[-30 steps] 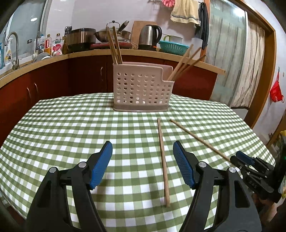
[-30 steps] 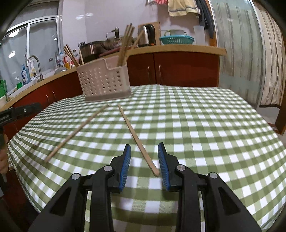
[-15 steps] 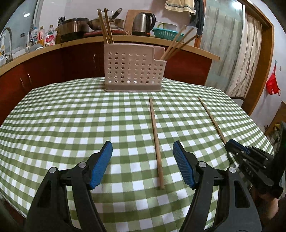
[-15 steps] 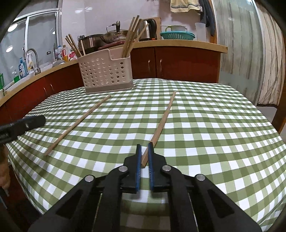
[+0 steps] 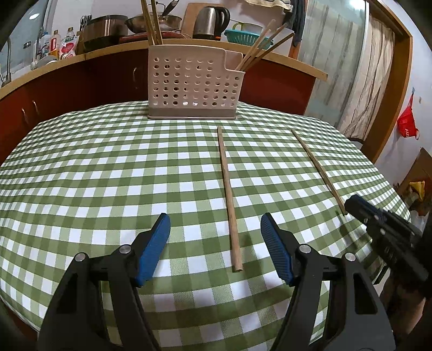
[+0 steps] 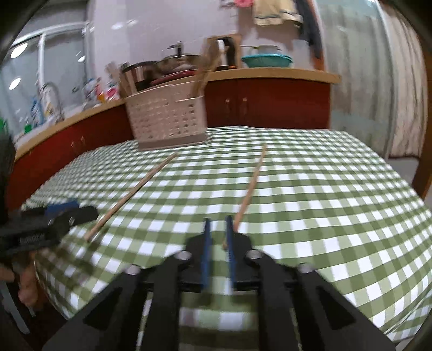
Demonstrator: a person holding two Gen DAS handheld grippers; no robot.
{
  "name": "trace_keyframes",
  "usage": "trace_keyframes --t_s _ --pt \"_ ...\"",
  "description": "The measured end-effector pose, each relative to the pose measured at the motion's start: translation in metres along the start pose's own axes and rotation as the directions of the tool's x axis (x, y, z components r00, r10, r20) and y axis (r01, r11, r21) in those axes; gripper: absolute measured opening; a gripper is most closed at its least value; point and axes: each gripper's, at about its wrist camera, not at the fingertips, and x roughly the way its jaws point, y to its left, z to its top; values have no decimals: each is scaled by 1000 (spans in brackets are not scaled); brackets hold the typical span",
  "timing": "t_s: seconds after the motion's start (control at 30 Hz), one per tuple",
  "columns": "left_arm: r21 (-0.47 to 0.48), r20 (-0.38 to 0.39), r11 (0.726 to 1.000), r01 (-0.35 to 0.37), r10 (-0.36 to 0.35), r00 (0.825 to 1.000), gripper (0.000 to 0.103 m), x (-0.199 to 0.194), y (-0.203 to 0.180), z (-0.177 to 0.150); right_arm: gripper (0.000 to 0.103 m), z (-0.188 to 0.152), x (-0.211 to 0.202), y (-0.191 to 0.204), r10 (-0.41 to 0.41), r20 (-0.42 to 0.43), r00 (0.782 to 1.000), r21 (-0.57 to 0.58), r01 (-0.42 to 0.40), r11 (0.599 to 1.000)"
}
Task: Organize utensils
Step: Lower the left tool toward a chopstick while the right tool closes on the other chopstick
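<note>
Two wooden chopsticks lie on the green checked tablecloth. One chopstick (image 5: pixel 228 194) lies between the fingers of my open left gripper (image 5: pixel 214 243), its near end just ahead of the tips. My right gripper (image 6: pixel 217 237) is nearly closed; the other chopstick (image 6: pixel 249 186) has its near end by the right fingertip, and the blur hides whether it is gripped. That chopstick (image 5: pixel 317 164) and the right gripper (image 5: pixel 378 224) also show in the left wrist view. A beige perforated utensil holder (image 5: pixel 193 86) with several chopsticks stands at the table's far side.
The round table's edge (image 5: pixel 391 189) drops off at the right. Behind it runs a red kitchen counter (image 5: pixel 81 78) with pots, a kettle (image 5: pixel 210 19) and a teal basket. A curtain (image 5: pixel 351 67) hangs at the right.
The right gripper went from open to nearly closed at the chopstick's near end, and that chopstick swung round. The left gripper moved closer to its chopstick. The right view is now blurred by motion.
</note>
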Motion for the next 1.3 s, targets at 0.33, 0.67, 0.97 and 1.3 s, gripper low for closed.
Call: trace_keyframes --t_s 0.33,0.67,0.97,1.3 --pt "-6 -15 1000 -8 7 1000 68 5 5 0 19 3 21 -7 3 -64 998 60 1 998" --pt "6 -23 1000 0 0 1000 68 6 2 -2 7 2 12 4 33 -57 998 39 -31 999" --pt "37 -38 999 12 -11 999 57 10 -5 -7 7 -5 16 21 100 -90 991 27 -98 995" --pt "89 -36 996 14 -11 999 25 8 -10 -11 11 -12 11 24 100 -88 991 -1 -101 995"
